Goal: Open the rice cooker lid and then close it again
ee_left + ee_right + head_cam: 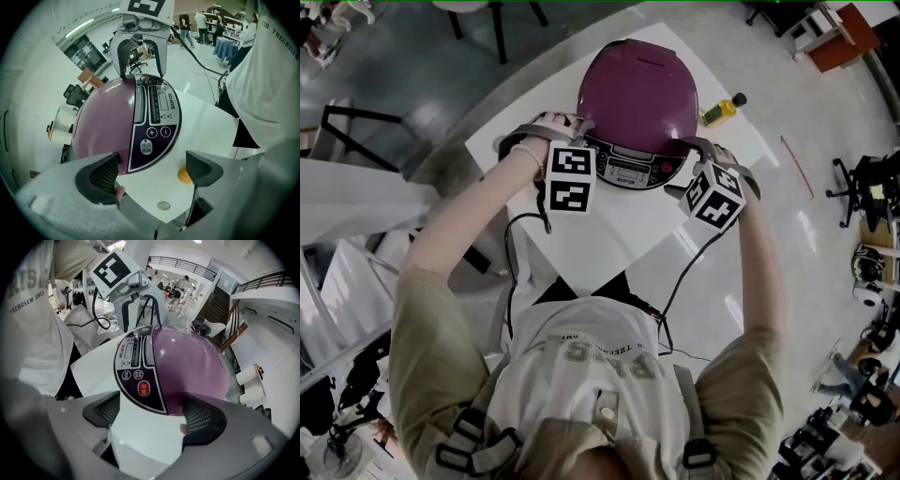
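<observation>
A purple rice cooker [639, 89] stands on the white table [609, 234] with its lid down and its dark control panel [633, 167] facing me. My left gripper [565, 129] is at the cooker's left flank, open, its jaws straddling the lower front corner [151, 171] of the cooker [105, 126]. At the right flank my right gripper [697, 152] is also open, and the cooker's body [190, 362] reaches between its jaws [152, 414]. Neither gripper is closed on anything. Each gripper shows in the other's view: the right gripper [140, 44] and the left gripper [138, 298].
A yellow bottle with a dark cap [720, 111] lies behind the cooker at the right. A small orange object [183, 176] and a round disc [163, 205] sit on the table near the left jaws. Cables [511, 272] trail off the table's near edge.
</observation>
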### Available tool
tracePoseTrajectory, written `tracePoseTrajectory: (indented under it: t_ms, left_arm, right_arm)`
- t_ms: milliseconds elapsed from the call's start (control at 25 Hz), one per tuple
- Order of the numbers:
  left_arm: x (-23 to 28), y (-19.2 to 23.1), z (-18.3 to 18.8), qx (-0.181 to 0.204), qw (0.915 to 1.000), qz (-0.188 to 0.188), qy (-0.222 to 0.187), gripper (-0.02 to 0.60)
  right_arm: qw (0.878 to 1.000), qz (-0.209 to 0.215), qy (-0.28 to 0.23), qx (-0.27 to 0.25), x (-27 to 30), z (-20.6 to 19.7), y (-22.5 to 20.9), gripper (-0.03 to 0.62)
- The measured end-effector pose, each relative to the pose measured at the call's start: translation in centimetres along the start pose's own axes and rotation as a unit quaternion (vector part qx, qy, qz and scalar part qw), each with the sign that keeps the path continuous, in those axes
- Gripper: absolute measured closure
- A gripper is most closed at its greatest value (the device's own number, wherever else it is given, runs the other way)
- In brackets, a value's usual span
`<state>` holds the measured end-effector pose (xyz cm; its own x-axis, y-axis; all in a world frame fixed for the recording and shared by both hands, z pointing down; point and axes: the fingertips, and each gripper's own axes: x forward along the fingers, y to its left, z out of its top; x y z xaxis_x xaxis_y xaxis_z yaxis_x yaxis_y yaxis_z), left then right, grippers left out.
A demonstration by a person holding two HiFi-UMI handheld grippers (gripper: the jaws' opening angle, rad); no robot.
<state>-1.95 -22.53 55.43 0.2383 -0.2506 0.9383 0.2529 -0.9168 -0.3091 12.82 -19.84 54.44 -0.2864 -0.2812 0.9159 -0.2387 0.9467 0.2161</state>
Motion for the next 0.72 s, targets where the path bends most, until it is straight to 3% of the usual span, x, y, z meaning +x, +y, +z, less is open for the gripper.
tracePoseTrajectory:
  t_ms: [440, 600, 720]
  left_arm:
    - [-0.3, -0.6, 0.5, -0.038, 0.9989, -0.016, -0.021, 0.115]
    - [-1.1, -0.1, 0.6, -0.061, 0.9974, -0.004, -0.038, 0.132]
    - [-2.2, 0.0, 1.0, -0.09, 0.9937, 0.002, -0.067, 0.132]
  right_arm:
    - [0.999, -0.011, -0.04, 0.025, -0.2, 0.3, 0.2, 0.178]
    - [0.993, -0.057, -0.093, 0.051, -1.7, 1.2, -0.4, 0.18]
    - [0.975, -0.109, -0.163, 0.101, -4.2, 2.7, -1.2, 0.18]
